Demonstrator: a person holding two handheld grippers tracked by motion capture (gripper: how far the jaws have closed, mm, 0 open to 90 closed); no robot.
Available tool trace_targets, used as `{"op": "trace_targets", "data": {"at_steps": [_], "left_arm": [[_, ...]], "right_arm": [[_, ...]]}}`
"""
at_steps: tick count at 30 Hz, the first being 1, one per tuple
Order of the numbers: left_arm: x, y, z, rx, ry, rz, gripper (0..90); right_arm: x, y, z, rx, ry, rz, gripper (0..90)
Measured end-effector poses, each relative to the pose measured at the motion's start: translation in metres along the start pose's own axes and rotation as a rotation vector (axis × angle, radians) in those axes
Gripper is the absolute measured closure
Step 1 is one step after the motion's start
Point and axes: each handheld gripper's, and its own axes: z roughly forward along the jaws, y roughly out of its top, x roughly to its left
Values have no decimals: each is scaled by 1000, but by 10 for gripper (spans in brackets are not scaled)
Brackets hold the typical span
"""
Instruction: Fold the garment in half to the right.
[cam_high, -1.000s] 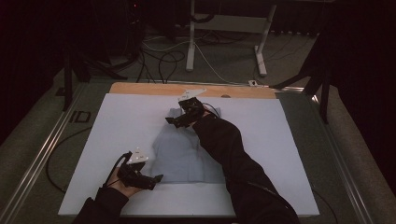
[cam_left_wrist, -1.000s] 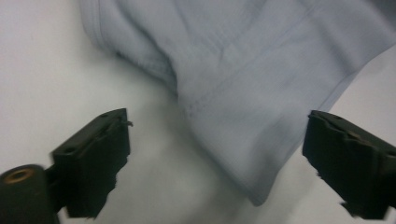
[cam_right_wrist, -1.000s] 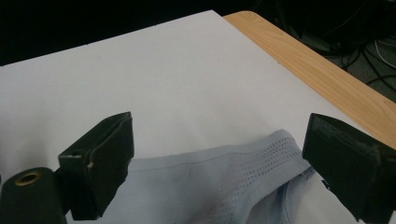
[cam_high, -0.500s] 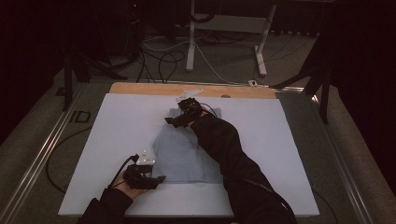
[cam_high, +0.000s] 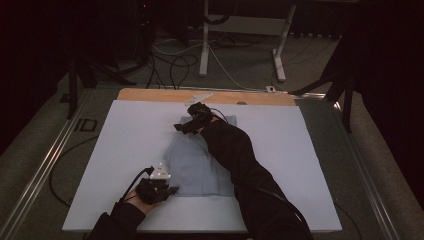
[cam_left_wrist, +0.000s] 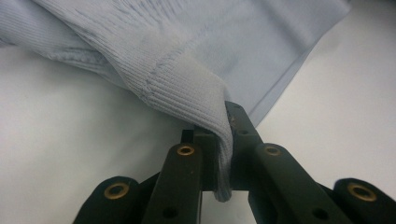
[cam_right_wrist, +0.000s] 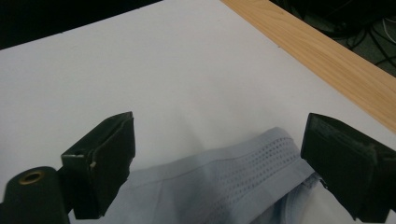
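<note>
Pale-blue knit garment (cam_high: 200, 162) is laid flat mid-table (cam_high: 125, 150), partly folded. Its ribbed cuff (cam_left_wrist: 196, 93) is clamped between the closed jaws of the left gripper (cam_left_wrist: 219, 140) at the garment's near-left corner. The right gripper (cam_right_wrist: 217, 163) is held wide open over the garment's far hem, nothing gripped. Judged step: sleeve fold. Next: cuff to be carried inward over the body while the far edge is pinned. Wooden strip (cam_high: 150, 94) beyond the garment; dark room, floor cables (cam_high: 175, 65).
</note>
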Motion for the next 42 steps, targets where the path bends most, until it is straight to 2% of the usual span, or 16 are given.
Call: {"op": "trace_targets", "data": {"at_steps": [1,2,6,7,10,12,14,16,18,21,26,29,31,35,39,42], "left_arm": [[0,0,0,0,0,0,863],[0,1,-2,-15,-10,-6,863],[-1,3,-3,-32,-26,-2,865],[-2,3,-3,-32,-27,-1,865],[-1,4,-4,-34,-36,-3,866],[-1,4,-5,-45,-36,-7,866],[-1,4,-5,-46,-31,-3,865],[-1,4,-6,-52,-28,-3,866],[-2,4,-6,-53,-28,-2,866],[-2,4,-7,-52,-29,0,866],[-3,4,-7,-51,-32,5,866],[-3,4,-7,-53,-36,2,866],[-3,4,-6,-49,-35,7,866],[-3,3,-6,-52,-39,5,866],[-3,3,-6,-50,-42,5,866],[-4,3,-5,-48,-44,5,866]], "right_arm": [[0,0,0,0,0,0,100],[-2,0,4,0,8,21,100],[-6,2,10,18,-21,19,100],[-8,3,12,15,-32,53,121],[-11,3,15,20,-56,63,121],[-15,3,22,42,-92,98,121],[-18,3,27,61,-106,126,121],[-19,4,30,67,-109,136,120],[-20,4,37,83,-105,171,128],[-17,4,45,139,-141,158,187],[-14,6,55,190,-195,143,290],[-14,6,59,206,-211,135,320],[-11,5,65,242,-240,103,369],[-11,4,70,259,-259,108,449],[-9,2,75,302,-284,78,506],[-11,4,75,313,-272,75,547]]}}
